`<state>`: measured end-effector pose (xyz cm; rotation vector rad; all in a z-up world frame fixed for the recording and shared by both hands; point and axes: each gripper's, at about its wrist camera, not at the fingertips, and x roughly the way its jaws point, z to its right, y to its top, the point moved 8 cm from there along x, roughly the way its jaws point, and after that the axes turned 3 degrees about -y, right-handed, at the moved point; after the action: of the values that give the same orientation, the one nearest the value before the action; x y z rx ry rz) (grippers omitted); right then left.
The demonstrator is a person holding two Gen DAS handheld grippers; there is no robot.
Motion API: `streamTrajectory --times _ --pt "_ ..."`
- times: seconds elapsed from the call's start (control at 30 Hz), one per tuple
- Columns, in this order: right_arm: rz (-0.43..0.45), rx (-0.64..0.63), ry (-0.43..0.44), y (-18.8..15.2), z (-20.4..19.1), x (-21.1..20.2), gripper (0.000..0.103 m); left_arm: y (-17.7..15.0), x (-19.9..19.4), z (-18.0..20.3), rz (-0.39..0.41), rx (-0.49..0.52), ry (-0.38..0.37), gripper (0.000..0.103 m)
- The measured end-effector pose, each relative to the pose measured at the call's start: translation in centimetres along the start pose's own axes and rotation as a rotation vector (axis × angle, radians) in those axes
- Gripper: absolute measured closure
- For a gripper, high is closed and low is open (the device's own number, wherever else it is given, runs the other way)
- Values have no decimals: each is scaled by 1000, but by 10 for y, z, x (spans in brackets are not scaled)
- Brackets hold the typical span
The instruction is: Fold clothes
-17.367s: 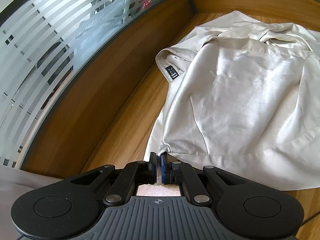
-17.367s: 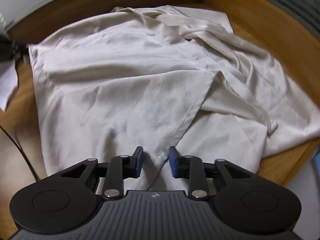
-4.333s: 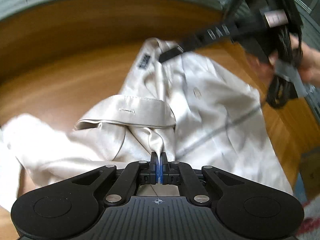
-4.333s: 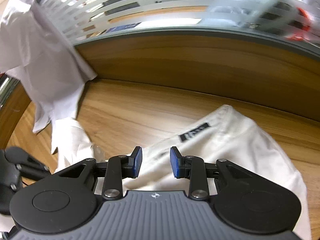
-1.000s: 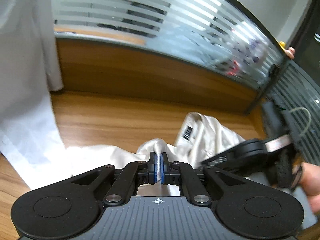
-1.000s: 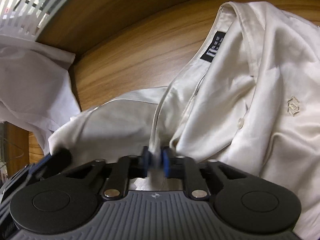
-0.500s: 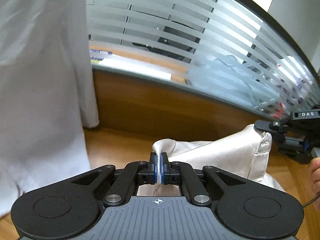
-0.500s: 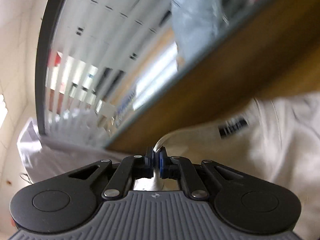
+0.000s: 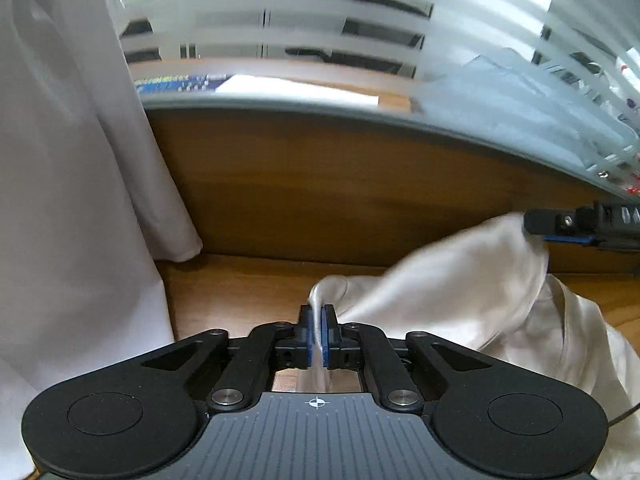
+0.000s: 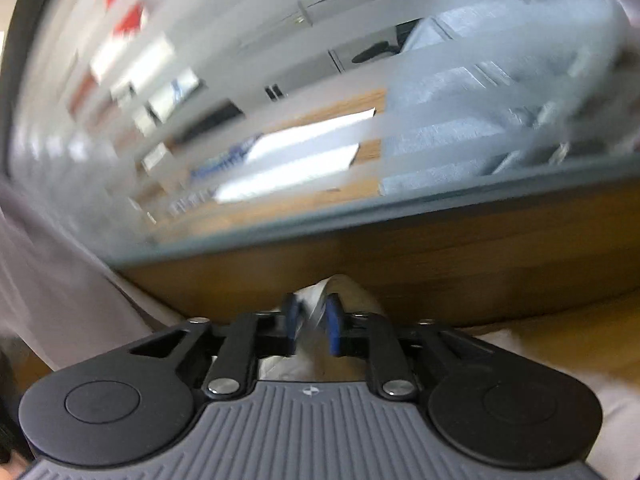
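Note:
A cream satin shirt [image 9: 460, 280] hangs stretched between my two grippers above the wooden desk [image 9: 240, 292]. In the left wrist view my left gripper [image 9: 318, 314] is shut on a fold of its edge. Far right in that view, the right gripper [image 9: 536, 226] holds up another corner of the shirt. The right wrist view is blurred. There the right gripper [image 10: 312, 308] has its jaws opening, the blue pads apart, with a strip of the shirt [image 10: 340, 282] loose between them. The rest of the shirt lies crumpled on the desk at the right.
A white garment [image 9: 72, 200] hangs down the left side to the desk, also at the left in the right wrist view as white garment [image 10: 52, 280]. A wooden back panel [image 9: 340, 200] and striped frosted glass [image 9: 320, 20] close off the far side.
The right gripper's jaws have parted from shut on the shirt to pads apart. Both grippers have swung toward the back panel, and the shirt edge now spans between them.

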<state>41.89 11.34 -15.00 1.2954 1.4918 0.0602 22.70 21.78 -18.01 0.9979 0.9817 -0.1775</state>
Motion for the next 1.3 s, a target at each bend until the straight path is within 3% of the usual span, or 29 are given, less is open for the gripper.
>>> streamTrajectory --times 0.03,0.17,0.23,0.3,0.37,0.47,0.53,0.6,0.73,0.83,0.9,1.03,1.3 --pt "-1 -50 -31 -1 -1 1 61 1 1 -2 -3 -14 -5 96" --pt "1 -165 -76 -12 -5 -14 60 6 -4 -1 15 -22 14 95" --pt "-3 -203 -91 -21 -1 -28 60 7 -12 2 30 -9 15 87" --pt "-12 -226 -110 -35 -1 -39 60 7 -23 10 47 3 -21 72" --pt "-28 -222 -129 -48 7 -50 60 6 -32 22 63 28 -67 70" --pt "-54 -185 -163 -70 22 -69 60 1 -36 47 58 100 -148 55" --pt "-71 -143 -179 -83 33 -80 60 -5 -31 64 36 156 -197 54" --pt "-85 -99 -190 -96 44 -92 60 -12 -21 78 8 209 -221 55" --pt "-97 -30 -206 -115 63 -111 60 -21 17 99 -49 310 -198 60" --pt "-98 -16 -226 -124 68 -115 60 -19 34 108 -79 336 -207 90" --pt "-99 -18 -240 -129 72 -119 60 -13 37 113 -88 332 -241 96" --pt "-100 4 -236 -132 76 -123 60 9 34 131 -71 344 -293 97" --pt "-90 28 -178 -117 64 -102 61 39 55 171 -135 291 -379 96"
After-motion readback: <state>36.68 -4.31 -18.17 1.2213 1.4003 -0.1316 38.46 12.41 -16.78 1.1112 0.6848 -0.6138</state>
